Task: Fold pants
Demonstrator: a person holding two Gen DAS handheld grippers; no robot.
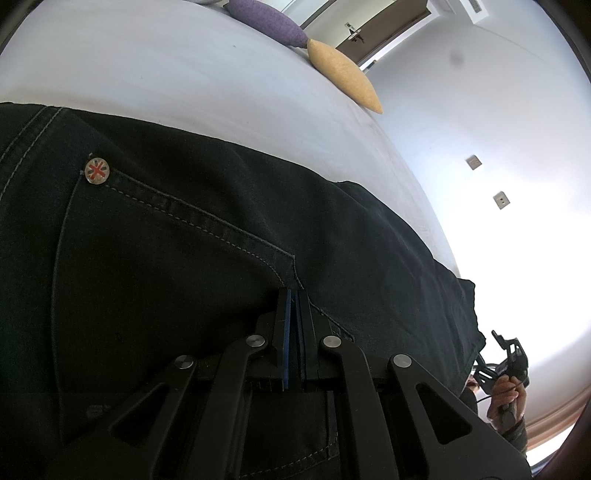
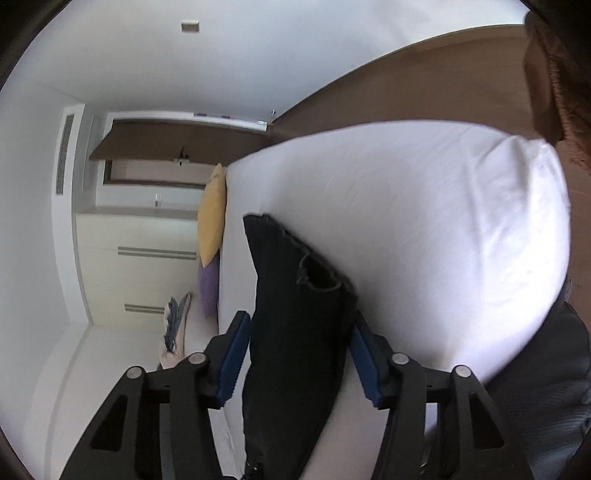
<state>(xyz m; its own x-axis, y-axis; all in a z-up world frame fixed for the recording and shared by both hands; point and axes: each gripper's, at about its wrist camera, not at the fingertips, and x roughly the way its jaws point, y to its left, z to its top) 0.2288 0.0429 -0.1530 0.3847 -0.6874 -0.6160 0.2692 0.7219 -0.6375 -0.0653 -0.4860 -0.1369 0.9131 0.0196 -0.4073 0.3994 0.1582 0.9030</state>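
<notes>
White bed sheet (image 1: 221, 92) carries your black pants (image 1: 184, 240); your left gripper (image 1: 294, 295) is closed, tips against the pocket seam; your right gripper (image 2: 299, 339) stands half-wide, pant leg (image 2: 295, 314) between its pads at 12 o'clock.

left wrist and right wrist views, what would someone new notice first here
The dark pants fill the left wrist view, spread on the white bed, with a union-jack rivet at the pocket corner. The left gripper sits shut at the pocket edge. In the right wrist view, the right gripper has a pant leg end between its jaws; yellow and purple cushions lie beyond.
</notes>
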